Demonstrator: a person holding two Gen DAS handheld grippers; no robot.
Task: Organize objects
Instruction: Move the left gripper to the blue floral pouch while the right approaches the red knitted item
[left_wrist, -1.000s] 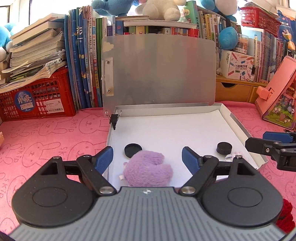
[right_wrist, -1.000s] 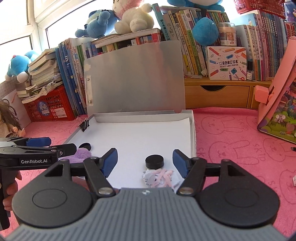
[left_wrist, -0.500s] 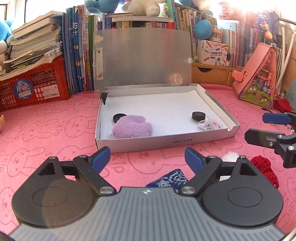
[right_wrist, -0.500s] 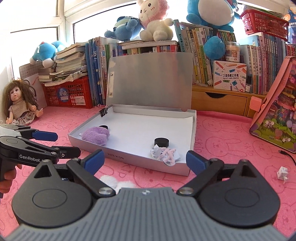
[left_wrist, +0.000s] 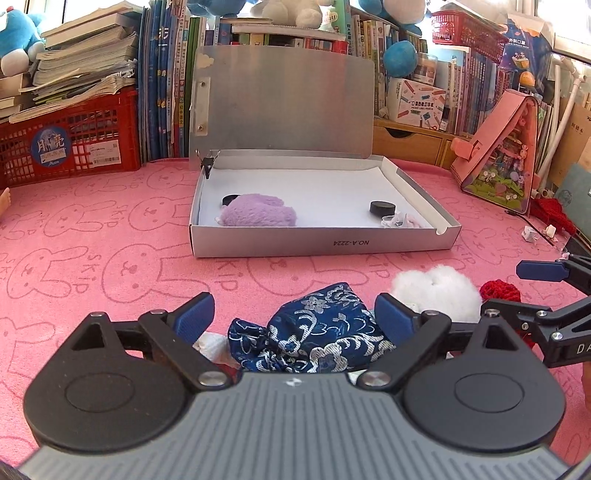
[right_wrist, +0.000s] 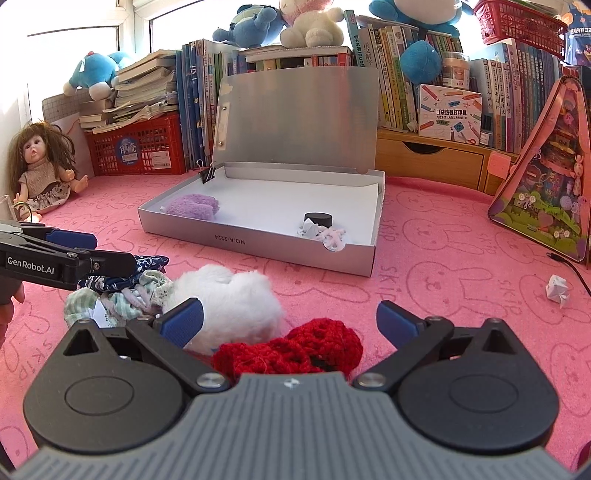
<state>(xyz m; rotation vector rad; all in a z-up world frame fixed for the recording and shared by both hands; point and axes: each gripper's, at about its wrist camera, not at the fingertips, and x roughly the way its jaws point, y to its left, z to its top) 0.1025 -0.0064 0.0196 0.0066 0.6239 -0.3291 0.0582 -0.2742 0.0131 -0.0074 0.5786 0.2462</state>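
Blue brocade pouch lying on the pink mat between the wide-spread fingers of the left gripper, red crocheted piece sitting likewise inside the wide-open right gripper, white fluff between them, silver box standing open beyond.

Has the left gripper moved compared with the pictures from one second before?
Yes. The left gripper pulled back from the silver box: earlier its fingers flanked the purple plush inside; now they flank the blue pouch.
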